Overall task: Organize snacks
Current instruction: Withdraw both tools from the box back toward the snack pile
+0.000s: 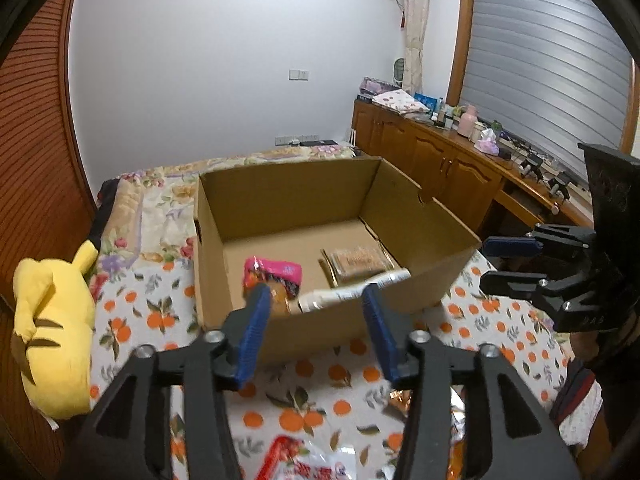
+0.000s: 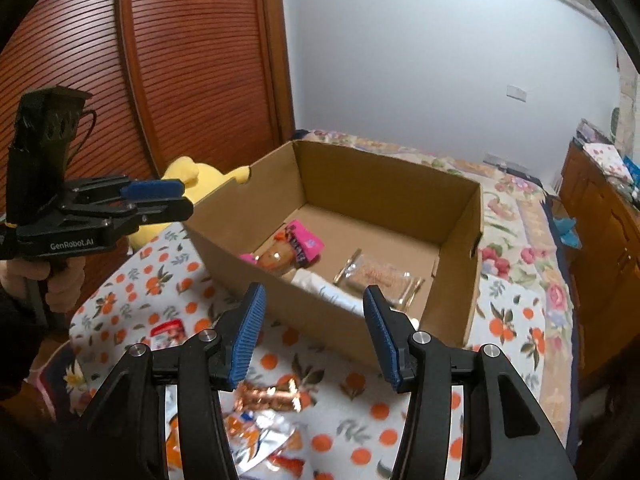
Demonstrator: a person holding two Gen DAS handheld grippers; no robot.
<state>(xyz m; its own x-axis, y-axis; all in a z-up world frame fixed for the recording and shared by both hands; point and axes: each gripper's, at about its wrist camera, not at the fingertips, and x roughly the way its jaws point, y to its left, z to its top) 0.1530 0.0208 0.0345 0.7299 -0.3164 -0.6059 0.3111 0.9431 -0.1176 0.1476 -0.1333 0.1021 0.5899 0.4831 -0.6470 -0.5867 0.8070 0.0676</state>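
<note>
Both wrist views look forward and downward, close over the bed (image 1: 132, 312). Left view faces the cardboard box (image 1: 420, 280) squarely; right view faces it obliquely. Both share the box.

A cardboard box (image 1: 420, 280) sits on the bed (image 1: 160, 312), holding three snack packets (image 1: 276, 274). More packets (image 2: 268, 396) lie before it; a plush toy (image 1: 52, 320) lies left.

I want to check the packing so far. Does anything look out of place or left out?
Yes. The cardboard box holds only three snacks, while several packets lie outside on the bedspread: a copper-foil packet, a silver one and a red-and-white one. Nothing looks spilled or torn.
</note>
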